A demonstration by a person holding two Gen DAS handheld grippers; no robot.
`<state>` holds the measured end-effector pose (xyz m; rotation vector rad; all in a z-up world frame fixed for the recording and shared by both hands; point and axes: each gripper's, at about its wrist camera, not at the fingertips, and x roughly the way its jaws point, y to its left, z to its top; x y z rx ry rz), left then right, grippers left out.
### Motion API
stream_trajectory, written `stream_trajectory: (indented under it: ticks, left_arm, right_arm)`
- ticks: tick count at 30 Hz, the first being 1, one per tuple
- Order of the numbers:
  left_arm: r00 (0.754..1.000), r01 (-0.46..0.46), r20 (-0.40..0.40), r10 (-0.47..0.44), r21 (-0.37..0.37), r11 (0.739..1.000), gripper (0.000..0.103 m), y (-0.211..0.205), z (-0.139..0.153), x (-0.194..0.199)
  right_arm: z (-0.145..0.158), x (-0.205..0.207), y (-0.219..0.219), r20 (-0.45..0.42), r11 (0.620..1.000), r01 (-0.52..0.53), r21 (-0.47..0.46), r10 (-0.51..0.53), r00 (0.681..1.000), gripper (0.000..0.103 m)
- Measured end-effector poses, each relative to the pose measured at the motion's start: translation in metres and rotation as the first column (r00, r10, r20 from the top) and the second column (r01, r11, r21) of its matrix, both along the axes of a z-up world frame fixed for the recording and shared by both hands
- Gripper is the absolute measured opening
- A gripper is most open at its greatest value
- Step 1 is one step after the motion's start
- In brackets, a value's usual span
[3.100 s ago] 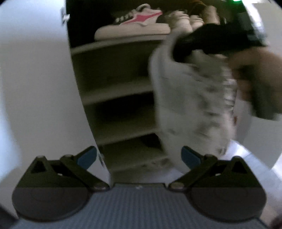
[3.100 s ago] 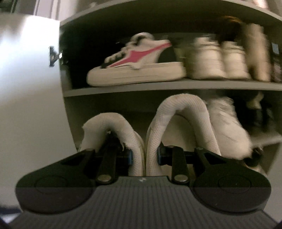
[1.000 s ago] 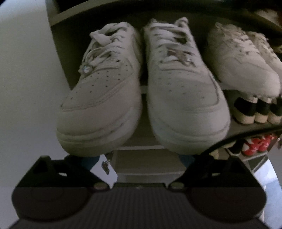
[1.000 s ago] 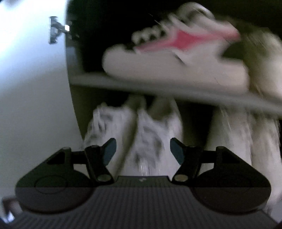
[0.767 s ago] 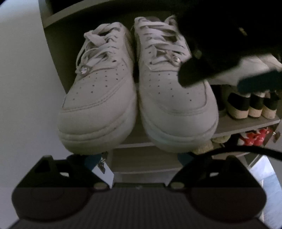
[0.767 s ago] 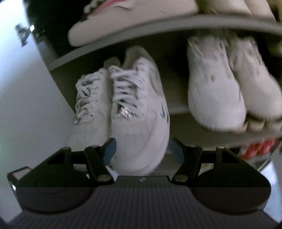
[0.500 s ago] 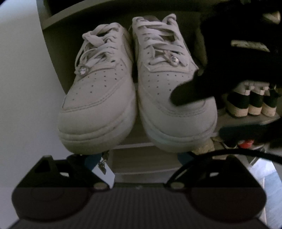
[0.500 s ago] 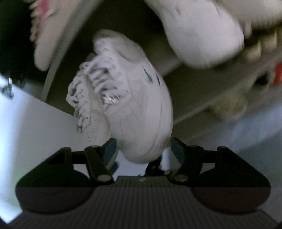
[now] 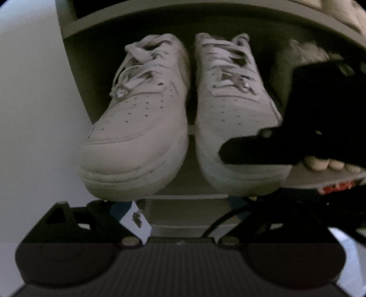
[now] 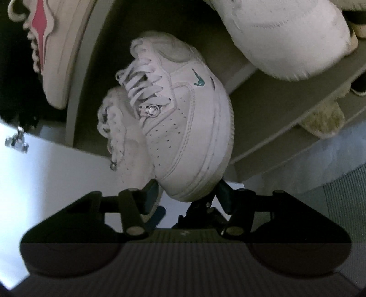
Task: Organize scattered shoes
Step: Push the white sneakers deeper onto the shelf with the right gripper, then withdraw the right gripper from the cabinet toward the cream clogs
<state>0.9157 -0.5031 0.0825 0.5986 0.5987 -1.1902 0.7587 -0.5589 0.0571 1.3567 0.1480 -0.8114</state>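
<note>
Two white sneakers point(image 9: 137, 128) sit paired on a shelf point(image 9: 192, 196). Right tool point(image 10: 187, 192) closing around the right sneaker's toe point(image 10: 192, 146); left tool point(image 9: 180, 208) open below the shelf edge.

A home, most likely a hallway or entry with a shoe cabinet point(image 9: 128, 17). Grey shelves stacked one above another, each carrying worn footwear: white sneakers point(image 9: 137, 128) side by side at the front edge of one shelf point(image 9: 187, 198), a pink-striped sneaker point(image 10: 52, 45) on the shelf above, a fuzzy slipper point(image 10: 322, 121) and red shoes point(image 9: 336, 186) lower down. White cabinet door point(image 10: 57, 173) swung open, hinge point(image 10: 17, 141) showing.
</note>
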Motion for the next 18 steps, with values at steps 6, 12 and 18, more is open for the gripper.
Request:
stream_trajectory:
  ticks: [6,12,18]
  left_arm:
    - [1.0,-0.019,0.01,0.019,0.024,1.0,0.091,-0.035,0.0,0.005]
    - [0.999,-0.02,0.039,0.019,0.022,1.0,0.091,-0.066,-0.009,0.004]
    - [0.999,0.01,0.036,-0.012,0.056,0.998,0.091,-0.08,-0.023,0.009]
  right_arm:
    - [0.008,0.01,-0.028,-0.028,0.999,0.03,-0.044,-0.032,0.999,0.059]
    - [0.007,0.028,-0.053,-0.071,0.997,0.033,-0.071,-0.038,0.997,0.059]
    - [0.001,0.043,-0.051,-0.089,0.997,0.042,-0.063,-0.048,0.995,0.06]
